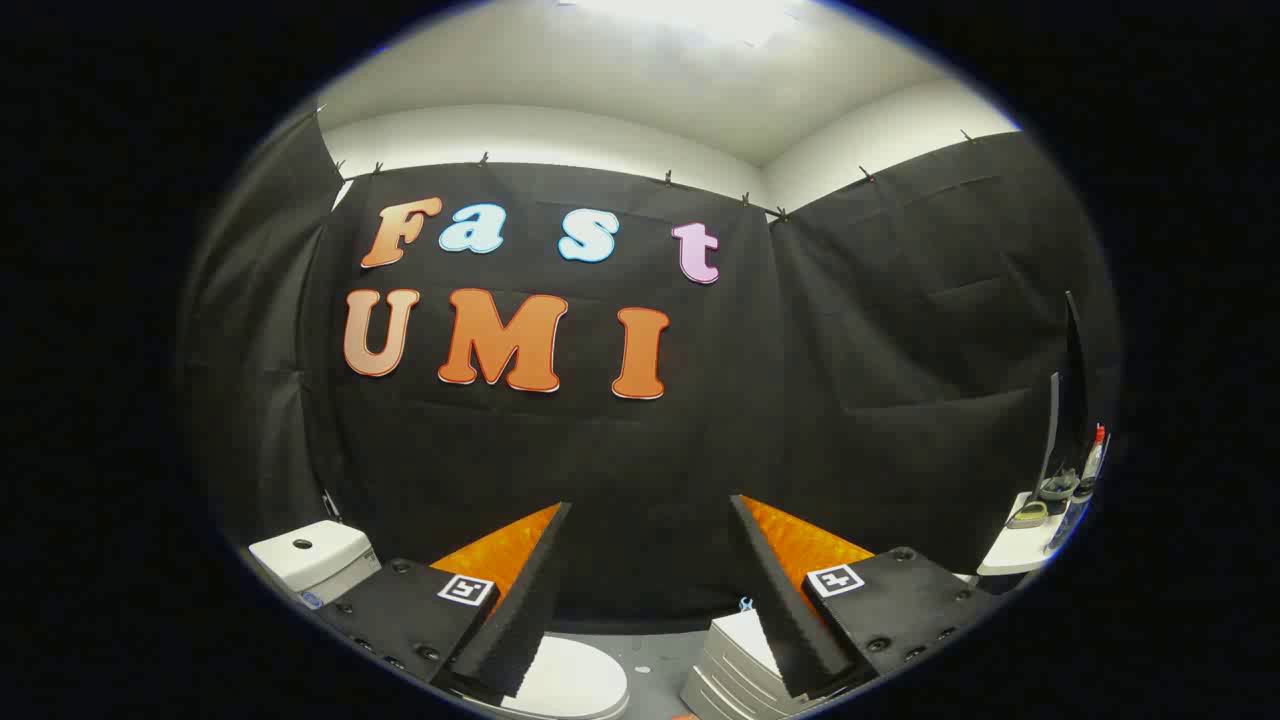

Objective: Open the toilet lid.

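Note:
My gripper [650,502] is open, its two black-padded fingers spread wide with nothing between them. It is held level and faces the black cloth wall. Low down, under the left finger [520,600], a rounded white toilet lid [575,682] lies flat; only part of it shows. The white toilet tank [305,560], with a round button on top, stands to the left beyond the left finger. The fingers are above the lid and apart from it.
A white ribbed box-like object [735,665] sits on the grey floor under the right finger, beside the toilet. At the right a white shelf [1015,555] carries small items and a bottle with a red cap [1095,455].

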A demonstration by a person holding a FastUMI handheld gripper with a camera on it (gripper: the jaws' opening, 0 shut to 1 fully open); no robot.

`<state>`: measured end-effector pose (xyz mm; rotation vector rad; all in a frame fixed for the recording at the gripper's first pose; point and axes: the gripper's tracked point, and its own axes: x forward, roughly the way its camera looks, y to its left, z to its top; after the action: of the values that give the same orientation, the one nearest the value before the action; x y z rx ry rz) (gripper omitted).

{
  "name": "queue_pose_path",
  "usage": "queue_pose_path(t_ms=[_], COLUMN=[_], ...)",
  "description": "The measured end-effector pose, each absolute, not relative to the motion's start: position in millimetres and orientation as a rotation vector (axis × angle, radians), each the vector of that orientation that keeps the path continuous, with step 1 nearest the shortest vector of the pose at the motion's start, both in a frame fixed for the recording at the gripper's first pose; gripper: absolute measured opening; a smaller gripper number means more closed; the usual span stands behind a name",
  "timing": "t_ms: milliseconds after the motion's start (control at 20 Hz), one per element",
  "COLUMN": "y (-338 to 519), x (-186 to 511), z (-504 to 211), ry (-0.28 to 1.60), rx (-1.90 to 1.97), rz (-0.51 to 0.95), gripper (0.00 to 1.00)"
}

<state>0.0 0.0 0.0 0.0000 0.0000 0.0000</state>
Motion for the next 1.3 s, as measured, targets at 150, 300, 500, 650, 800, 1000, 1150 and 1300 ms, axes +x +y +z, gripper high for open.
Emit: queue_pose_path(t_ms=[150,300,500,650,800,1000,1150,1300], y=[2.8,0.4,-9.9,-12.0,-8.5,-8.0,0.0,24.8], x=[-1.8,-2.7,-10.6,-9.7,-6.2,-1.9,0.1,-3.7], z=[-7.2,-11.3,-0.4,2.0,-1.5,-1.3,-8.6,-29.9], ry=[0.012,0.017,-0.004,-0.012,0.001,0.0,0.012,0.026], rx=[0.022,0.017,0.014,0.02,0.037,0.042,0.06,0.131], rz=[0.008,0.01,-0.003,-0.013,0.003,0.005,0.038,0.136], gripper=[0.98,0.98,0.98,0.98,0.98,0.98,0.98,0.98])
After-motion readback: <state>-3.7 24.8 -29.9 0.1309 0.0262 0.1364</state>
